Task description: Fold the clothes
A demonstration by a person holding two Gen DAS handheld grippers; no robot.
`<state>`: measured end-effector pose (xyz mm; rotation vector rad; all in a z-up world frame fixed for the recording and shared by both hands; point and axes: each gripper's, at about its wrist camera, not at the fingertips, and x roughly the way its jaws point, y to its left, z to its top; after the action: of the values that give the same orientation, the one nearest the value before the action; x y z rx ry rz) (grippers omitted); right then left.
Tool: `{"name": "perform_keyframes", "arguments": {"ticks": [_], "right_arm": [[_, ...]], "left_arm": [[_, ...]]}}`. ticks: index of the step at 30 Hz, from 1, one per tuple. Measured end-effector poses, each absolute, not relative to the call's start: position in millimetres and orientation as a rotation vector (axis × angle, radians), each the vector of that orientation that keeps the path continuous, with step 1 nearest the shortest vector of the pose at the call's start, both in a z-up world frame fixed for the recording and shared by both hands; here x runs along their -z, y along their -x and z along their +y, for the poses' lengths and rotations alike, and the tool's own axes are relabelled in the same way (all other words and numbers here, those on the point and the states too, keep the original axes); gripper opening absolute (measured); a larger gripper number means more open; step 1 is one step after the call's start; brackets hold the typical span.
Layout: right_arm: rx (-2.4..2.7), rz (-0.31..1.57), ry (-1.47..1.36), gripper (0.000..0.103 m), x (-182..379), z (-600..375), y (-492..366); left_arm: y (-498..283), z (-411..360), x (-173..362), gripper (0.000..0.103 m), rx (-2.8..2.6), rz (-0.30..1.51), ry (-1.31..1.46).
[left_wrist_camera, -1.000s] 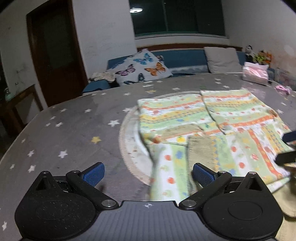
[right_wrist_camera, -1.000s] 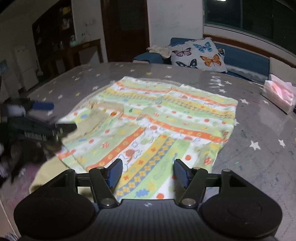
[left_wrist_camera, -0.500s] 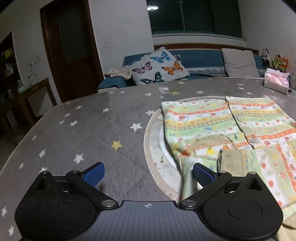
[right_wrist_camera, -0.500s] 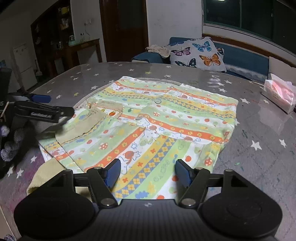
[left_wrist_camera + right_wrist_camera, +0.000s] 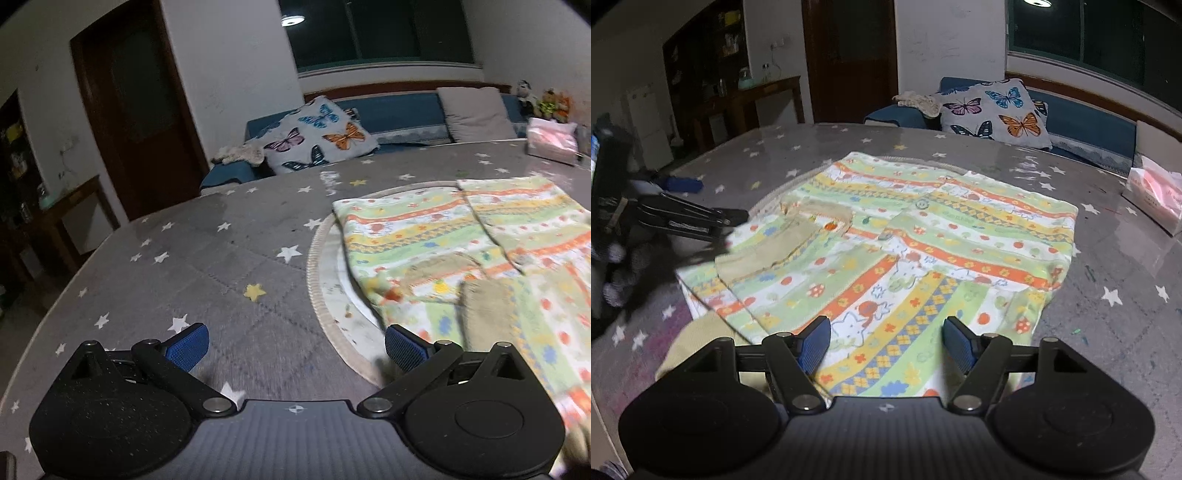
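Observation:
A striped children's shirt [image 5: 923,240] with green, yellow and orange bands lies flat on the grey star-patterned table [image 5: 1108,266]. Its sleeves are folded in and the beige collar [image 5: 816,214] shows at the left. My right gripper [image 5: 885,345] hangs open just above the shirt's near edge, nothing between its blue pads. My left gripper [image 5: 295,345] is open over bare table, left of the shirt [image 5: 461,251]. From the right wrist view the left gripper [image 5: 701,218] appears at the far left, its fingers close to the shirt's collar end.
A round woven mat [image 5: 325,288] lies under the shirt. A pink tissue pack [image 5: 1156,192] sits at the table's right side. Behind the table stands a blue sofa with a butterfly cushion [image 5: 317,136]. A dark door [image 5: 136,110] and a side table are at the left.
My left gripper has drawn back leftward off the shirt, so more bare table fills its view. The right gripper has stayed nearly still above the shirt's near edge.

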<state>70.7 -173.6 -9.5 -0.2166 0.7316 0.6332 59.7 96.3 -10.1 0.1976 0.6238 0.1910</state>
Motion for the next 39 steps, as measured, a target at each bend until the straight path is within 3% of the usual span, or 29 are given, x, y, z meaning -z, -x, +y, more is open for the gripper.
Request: {"name": "perform_keyframes", "arguments": {"ticks": [15,17,23,26,28,31,33,39], "right_arm": [[-0.668,0.69,0.285,0.071,2,-178,-38],[-0.66,0.691,0.276,0.071,-1,-186,-36],[-0.646,0.699,0.301,0.071,-7,-200,-26],[-0.649,0.699,0.33,0.071,-9,-204,-19],[-0.659,0.7,0.349,0.07,-10,-206,-14],[-0.683,0.696,0.385,0.07,-9,-206,-7],[-0.704,0.685,0.414,0.07,-9,-203,-4],[-0.748,0.612,0.52,0.069,-2,-183,2]], "left_arm": [[46,24,17,0.102,0.173,0.455,-0.663],[50,15,21,0.098,0.227,0.436,-0.687],[55,-11,32,0.079,0.378,0.385,-0.731],[48,-18,33,0.061,0.422,0.392,-0.688],[43,-21,32,0.041,0.454,0.402,-0.657],[36,-20,26,0.019,0.469,0.419,-0.597],[28,-15,17,0.013,0.462,0.436,-0.543],[2,-6,-9,0.009,0.441,0.456,-0.405]]}}
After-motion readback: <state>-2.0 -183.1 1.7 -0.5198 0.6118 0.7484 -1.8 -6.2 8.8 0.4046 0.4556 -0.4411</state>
